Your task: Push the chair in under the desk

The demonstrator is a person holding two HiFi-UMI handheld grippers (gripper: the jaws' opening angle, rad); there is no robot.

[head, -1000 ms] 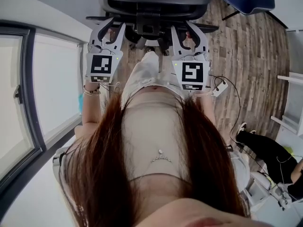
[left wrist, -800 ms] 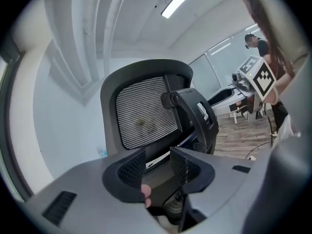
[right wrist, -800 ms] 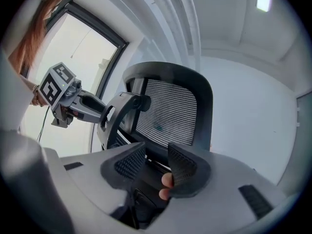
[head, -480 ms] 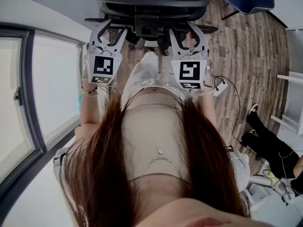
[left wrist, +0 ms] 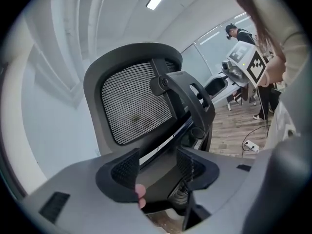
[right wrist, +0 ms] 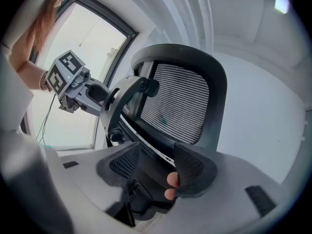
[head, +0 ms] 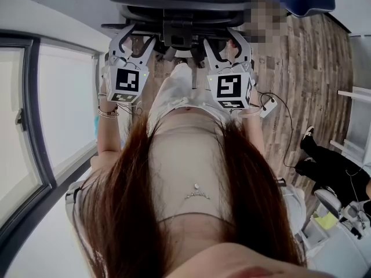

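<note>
Straight ahead of you, just past both tips, stands the chair, its mesh back facing you. No worktop shows in any view, so you cannot judge the line-up. Your left hand-held gripper and right hand-held gripper have just been opening; both have their jaws apart, the chair's lower frame showing through the gaps, pads pressing on nothing. Push unevenly and the chair will likely swivel or roll askew, and open tips may slip off the frame. A white power strip lies on the wood floor by your right side; another person is further right.
</note>
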